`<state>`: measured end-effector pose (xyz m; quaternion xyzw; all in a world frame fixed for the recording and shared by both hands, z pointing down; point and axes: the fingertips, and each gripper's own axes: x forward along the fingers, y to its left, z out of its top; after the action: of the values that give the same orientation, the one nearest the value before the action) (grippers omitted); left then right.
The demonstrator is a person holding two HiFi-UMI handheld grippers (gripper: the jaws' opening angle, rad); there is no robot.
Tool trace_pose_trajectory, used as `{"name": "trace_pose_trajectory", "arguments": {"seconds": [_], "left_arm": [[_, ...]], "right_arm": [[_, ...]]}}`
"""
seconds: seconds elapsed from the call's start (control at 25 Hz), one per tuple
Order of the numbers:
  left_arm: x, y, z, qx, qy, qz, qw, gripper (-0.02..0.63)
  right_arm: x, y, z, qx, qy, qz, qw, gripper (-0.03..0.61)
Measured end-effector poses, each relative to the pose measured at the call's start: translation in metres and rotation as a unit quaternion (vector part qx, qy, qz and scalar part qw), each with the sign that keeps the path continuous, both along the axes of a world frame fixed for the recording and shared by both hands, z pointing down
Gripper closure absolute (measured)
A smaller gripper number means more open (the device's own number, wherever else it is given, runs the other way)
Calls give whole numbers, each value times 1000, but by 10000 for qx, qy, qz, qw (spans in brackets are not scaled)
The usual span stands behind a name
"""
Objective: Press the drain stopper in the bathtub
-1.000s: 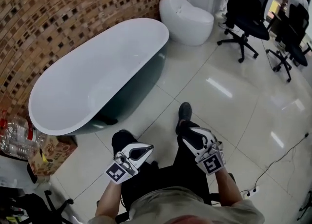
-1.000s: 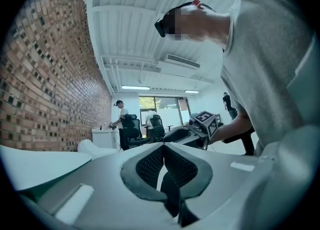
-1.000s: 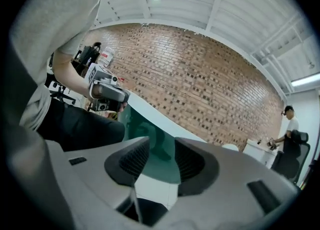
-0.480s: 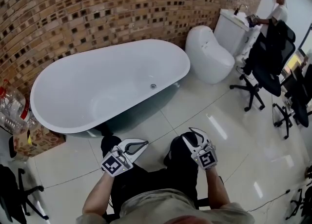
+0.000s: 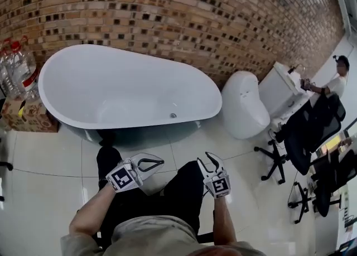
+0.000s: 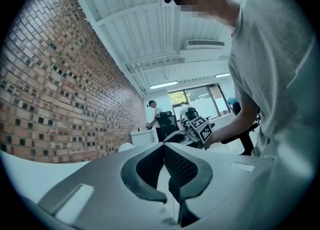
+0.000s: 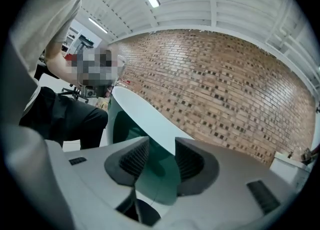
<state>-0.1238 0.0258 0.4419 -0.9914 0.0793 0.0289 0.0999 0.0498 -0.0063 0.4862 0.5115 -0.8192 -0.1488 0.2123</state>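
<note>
The bathtub (image 5: 83,82), white inside and dark green outside, lies across the floor in front of me against the brick wall. Its small round drain stopper (image 5: 173,115) sits on the tub bottom toward the right end. Both grippers hang over my legs, short of the tub. My left gripper (image 5: 161,162) is shut, its tips meeting with nothing between them (image 6: 162,145). My right gripper (image 5: 213,158) stands open and empty. Through its gap, the right gripper view shows the tub's green side (image 7: 159,160) and white rim (image 7: 145,113).
A white toilet (image 5: 244,107) and cistern (image 5: 283,88) stand right of the tub. Black office chairs (image 5: 304,138) and a person (image 5: 336,79) are further right. Water bottles (image 5: 17,59) and a cardboard box (image 5: 25,118) sit at the tub's left end.
The head view has swung left, so the tub now lies straight ahead and its drain stopper shows. Both grippers stay low over my legs, their jaws unchanged.
</note>
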Motion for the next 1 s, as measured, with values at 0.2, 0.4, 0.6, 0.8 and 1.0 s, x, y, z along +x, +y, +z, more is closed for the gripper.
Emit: {"name": "trace_pose_trajectory", "arguments": {"seconds": [0.2,0.4,0.6,0.8,1.0], "left_arm": [[6,-9,12,94,-96,-273,9995,614],[1,-18,28,-47,-125,-456,9989,614],[22,-57,27,-283,-228,-707,9968,614],[25,-79,20,-562,-173,-981,9934,614],[38,-92,9,-574,5,-1271,9902,614]], "right_arm": [[1,-28,14,52,100,-320,9994,416],[-30,-7,5,134,-220,-929,9953,416],[-21,1,-1,-62,206,-1412,9897,416],[4,-26,-2,-66,179,-1524,9881,416],[32,-69,6,-212,84,-1638,9862,416]]}}
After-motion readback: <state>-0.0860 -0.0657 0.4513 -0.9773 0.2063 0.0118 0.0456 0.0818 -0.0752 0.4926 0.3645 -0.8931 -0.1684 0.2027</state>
